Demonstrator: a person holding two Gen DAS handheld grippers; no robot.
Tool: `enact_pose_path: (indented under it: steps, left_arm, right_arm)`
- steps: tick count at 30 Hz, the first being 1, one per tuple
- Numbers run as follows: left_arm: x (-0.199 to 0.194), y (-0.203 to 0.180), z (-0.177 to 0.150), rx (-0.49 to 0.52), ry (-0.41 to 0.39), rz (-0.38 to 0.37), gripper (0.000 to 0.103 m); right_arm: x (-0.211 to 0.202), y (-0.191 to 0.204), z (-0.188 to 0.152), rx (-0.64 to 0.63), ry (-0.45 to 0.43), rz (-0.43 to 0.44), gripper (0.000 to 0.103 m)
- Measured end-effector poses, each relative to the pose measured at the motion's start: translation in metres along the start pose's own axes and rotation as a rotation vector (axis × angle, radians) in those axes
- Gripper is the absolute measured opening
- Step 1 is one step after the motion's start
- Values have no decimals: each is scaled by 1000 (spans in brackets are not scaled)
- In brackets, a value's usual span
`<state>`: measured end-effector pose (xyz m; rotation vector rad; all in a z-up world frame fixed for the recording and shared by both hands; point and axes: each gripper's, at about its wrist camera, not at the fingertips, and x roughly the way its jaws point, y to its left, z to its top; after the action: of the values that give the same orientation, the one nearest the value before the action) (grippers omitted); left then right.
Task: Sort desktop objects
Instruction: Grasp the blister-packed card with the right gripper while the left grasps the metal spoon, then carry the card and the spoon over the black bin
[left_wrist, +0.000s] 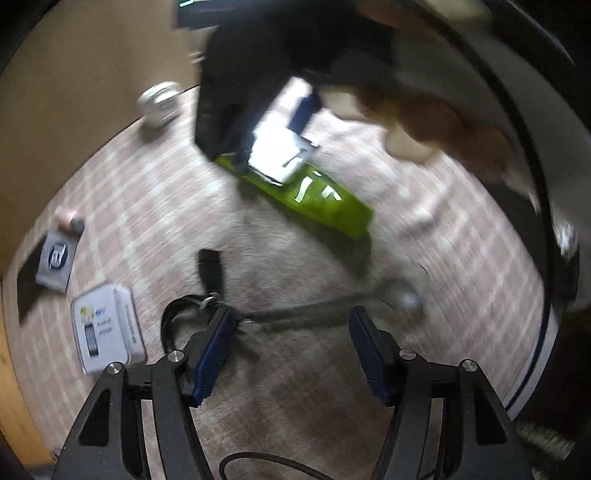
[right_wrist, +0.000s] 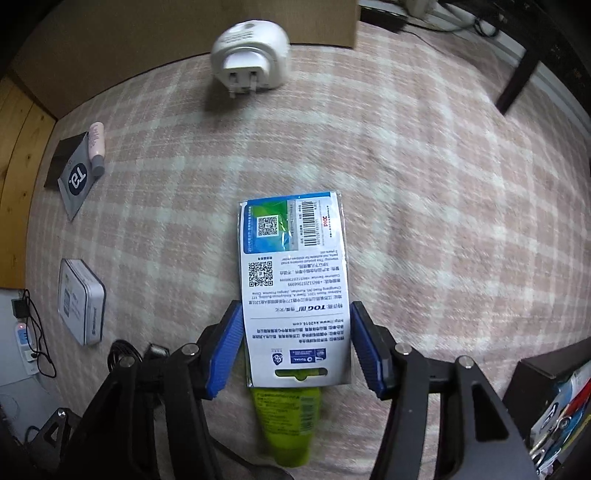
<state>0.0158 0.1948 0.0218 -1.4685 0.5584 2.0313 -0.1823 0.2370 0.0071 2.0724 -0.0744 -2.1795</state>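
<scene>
Right gripper (right_wrist: 295, 347): my jaws stand on either side of the white card (right_wrist: 295, 284); whether the pads press it I cannot tell.
Card: one, lying on the green pouch (right_wrist: 286, 421), reaching ahead of my right fingertips.
Left gripper (left_wrist: 291, 354): spread wide, nothing between my fingers, only cloth (left_wrist: 295, 406) below.
Count: one white plug (right_wrist: 249, 62) far ahead of my right gripper; one tin (right_wrist: 81, 301), one grey sachet (right_wrist: 77, 177) and one pink tube (right_wrist: 96, 147) to its left.
Hard to make out: the left view is smeared; a black strap (left_wrist: 210, 269) lies just ahead of my left fingers.
Cut off: my right hand (left_wrist: 436, 122) is a blur in the left view.
</scene>
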Motion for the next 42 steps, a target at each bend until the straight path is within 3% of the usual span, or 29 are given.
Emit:
enact_pose_path:
  steps: [4,12,17,22,29,32,36,38,42]
  left_arm:
    - [7,-19,0,148,45,39,67]
    - [28,-33,7,289,131,61,68]
    - [28,-29,13,235,126,27,65]
    - [24,-35,16,196,119,9,39]
    - [23,-48,33,151,100,76,24]
    - [22,-44,40,87,102,67,22]
    - [15,-41,45,26,96,21,0]
    - [14,-37,46,-11,110,0,0]
    - [9,-39,44,13,101,-18,0]
  right_arm:
    - [-4,-19,-16,46,2,24,55]
    - [-9,-61,-50,144,-14,71,55]
    - [-12,-80,-77,185,-25,65,55]
    - [-15,-89,-90,186,-32,47,55]
    - [-13,-102,-149,190,-41,49,55]
    - [-17,-136,-180,184,-50,59,55]
    - [-17,-140,-215,171,-59,69,55]
    - [-18,-144,-228,183,-64,82,55]
    - [-19,-158,-253,194,-62,89,55]
